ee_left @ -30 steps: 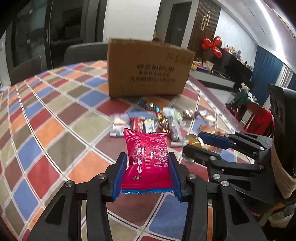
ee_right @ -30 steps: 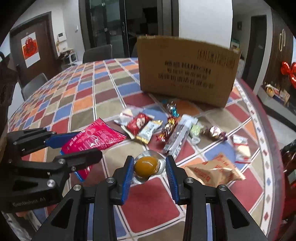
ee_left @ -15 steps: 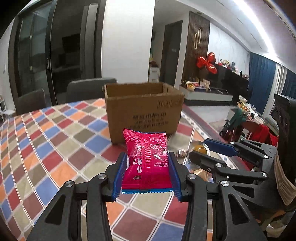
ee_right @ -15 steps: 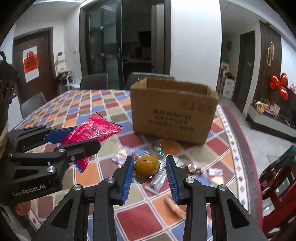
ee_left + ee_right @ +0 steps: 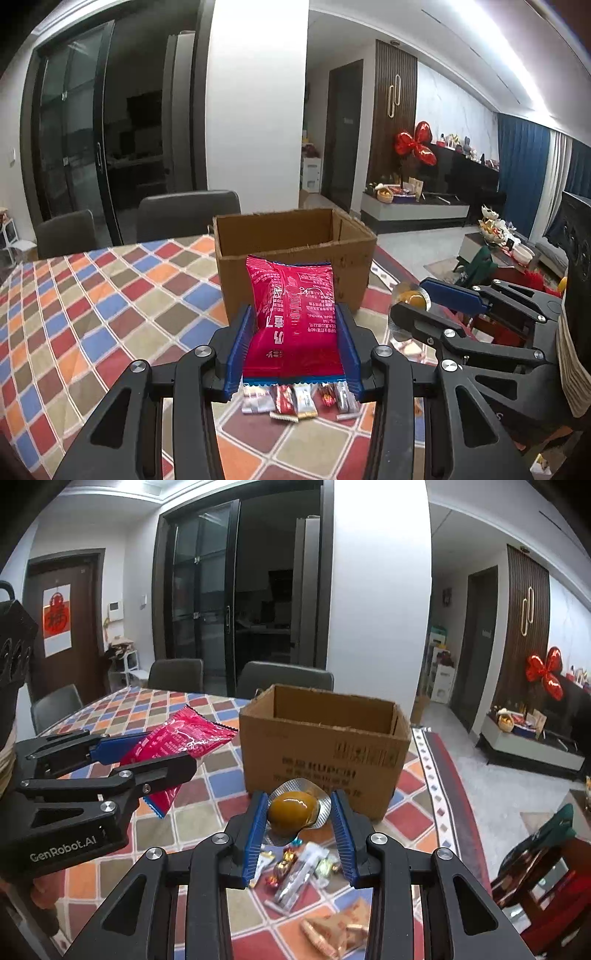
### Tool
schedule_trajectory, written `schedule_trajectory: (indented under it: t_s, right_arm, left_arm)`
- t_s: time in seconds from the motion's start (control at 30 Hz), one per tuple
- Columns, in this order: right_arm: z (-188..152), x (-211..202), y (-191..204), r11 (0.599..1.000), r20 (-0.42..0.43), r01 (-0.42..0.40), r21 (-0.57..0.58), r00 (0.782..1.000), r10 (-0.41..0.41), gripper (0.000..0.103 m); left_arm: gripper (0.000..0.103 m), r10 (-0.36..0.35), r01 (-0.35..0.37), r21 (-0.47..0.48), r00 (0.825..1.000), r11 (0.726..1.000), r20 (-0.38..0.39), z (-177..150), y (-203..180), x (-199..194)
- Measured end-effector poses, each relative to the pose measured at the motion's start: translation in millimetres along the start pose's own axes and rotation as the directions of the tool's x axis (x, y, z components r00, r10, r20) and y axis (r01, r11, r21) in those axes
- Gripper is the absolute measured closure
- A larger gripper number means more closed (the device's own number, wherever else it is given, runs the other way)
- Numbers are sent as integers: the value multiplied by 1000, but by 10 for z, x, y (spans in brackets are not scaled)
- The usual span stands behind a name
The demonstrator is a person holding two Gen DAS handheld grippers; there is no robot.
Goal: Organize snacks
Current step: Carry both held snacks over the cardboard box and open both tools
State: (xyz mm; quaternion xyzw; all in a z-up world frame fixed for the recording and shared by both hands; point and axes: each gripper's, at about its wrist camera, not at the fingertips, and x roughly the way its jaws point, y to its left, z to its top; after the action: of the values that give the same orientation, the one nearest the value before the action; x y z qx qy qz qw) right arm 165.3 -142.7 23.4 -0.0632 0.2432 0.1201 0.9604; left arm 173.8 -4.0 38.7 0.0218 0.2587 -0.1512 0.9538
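My left gripper is shut on a red snack packet and holds it in the air in front of the open cardboard box. My right gripper is shut on a sealed cup with a yellow-brown egg-like snack, also raised before the box. In the right wrist view the left gripper with the red packet is at the left. In the left wrist view the right gripper with the cup is at the right. Loose wrapped snacks lie on the table below.
The table has a colourful checked cloth. A tan snack bag lies near the front. Grey chairs stand behind the table. A red chair stands at the right edge of the table.
Both grippers have risen with their snacks. The box's open top and inside walls now show, and the loose snacks lie lower in both views.
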Motion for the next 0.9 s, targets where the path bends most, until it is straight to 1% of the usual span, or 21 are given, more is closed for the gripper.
schedule_trajectory:
  t_s: [0.17,0.47,0.9]
  right_arm:
    - [139,75,-48,1000,21,9,-14,1000,-9,67]
    - [389,307,-203,999,48,36,-17,998,-35,67]
    - [582,773,-473,998,30,59,5,998,-60,67]
  left_arm:
    - [59,6,-6,3,1000,1000,13,133,32,113]
    - [59,24,-24,4,1000,1000,13,376,113,457]
    - [59,58,-59,39,998,998,14,669,196,952]
